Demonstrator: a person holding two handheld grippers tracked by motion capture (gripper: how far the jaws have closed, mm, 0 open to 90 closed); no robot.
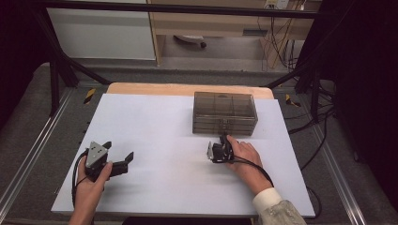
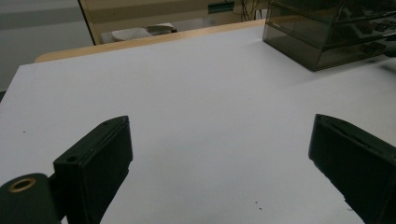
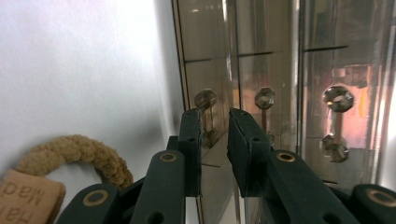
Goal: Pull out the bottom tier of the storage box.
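Note:
A smoky see-through drawer box stands at the back of the white table top. My right gripper is at its front face, turned on its side. In the right gripper view the jaws stand a narrow gap apart around the slim handle of one drawer. That handle lies against one pad while the other pad stands clear of it. Two more drawer handles sit beside it. My left gripper rests at the front left, wide open over bare table.
A brown rope ring with a tan tag lies on the table beside the right gripper. The box stands off to the right in the left gripper view. A wooden edge runs behind the white top.

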